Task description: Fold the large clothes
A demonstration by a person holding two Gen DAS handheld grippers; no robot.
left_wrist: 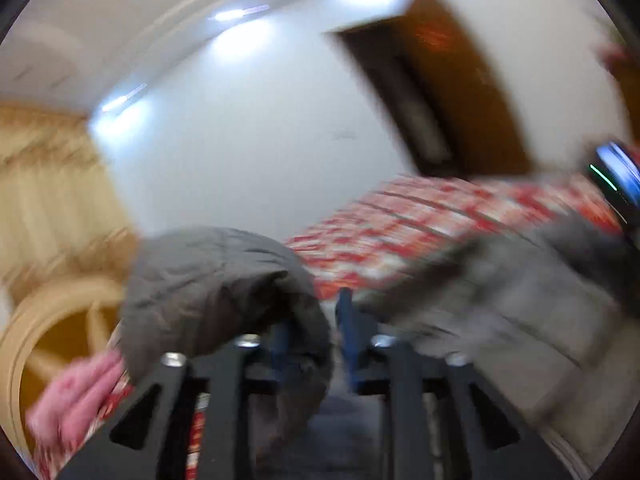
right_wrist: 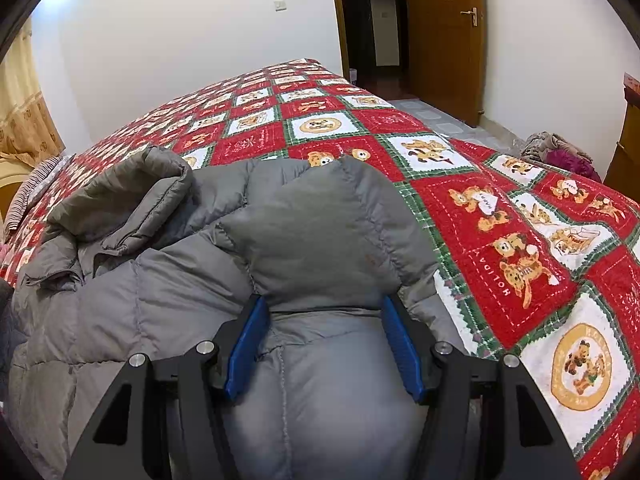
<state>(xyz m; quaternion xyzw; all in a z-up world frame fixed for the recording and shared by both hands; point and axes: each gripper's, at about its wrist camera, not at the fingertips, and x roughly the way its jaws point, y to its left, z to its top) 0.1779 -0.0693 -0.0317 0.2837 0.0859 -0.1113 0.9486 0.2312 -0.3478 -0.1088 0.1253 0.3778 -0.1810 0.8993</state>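
Left wrist view, blurred and tilted: the left gripper [left_wrist: 310, 330] has a fold of the grey padded jacket [left_wrist: 208, 280] between its blue pads. A rounded cuff-like end, probably a sleeve, bulges out toward 10 o'clock from the fingers, and dark fabric runs down between the jaws toward 6 o'clock. The jaws stand fairly narrow with cloth in the gap, so it reads as a clamp on the fabric, though the blur leaves the pad contact unsure. More of the jacket streaks away at 3 o'clock over the red patchwork quilt [left_wrist: 420, 220]. Holding that end up off the bed fits carrying it across the body for a fold. A pink cloth [left_wrist: 80, 392] lies at 8 o'clock.

Right wrist view, sharp: the right gripper [right_wrist: 324, 340] is clenched on a thick puffy section of the jacket [right_wrist: 320, 232], both blue pads pressing its sides, apparently pinning it so the garment stays put on the quilt [right_wrist: 500, 200]. The jacket lies on the near part of the bed, from the picture's centre to 9 o'clock. Its long axis seems to run from 5 o'clock to 10 o'clock, with the turned-up collar or hood [right_wrist: 132, 188] at the 10 o'clock end. A wooden door [right_wrist: 444, 40] stands at 1 o'clock.
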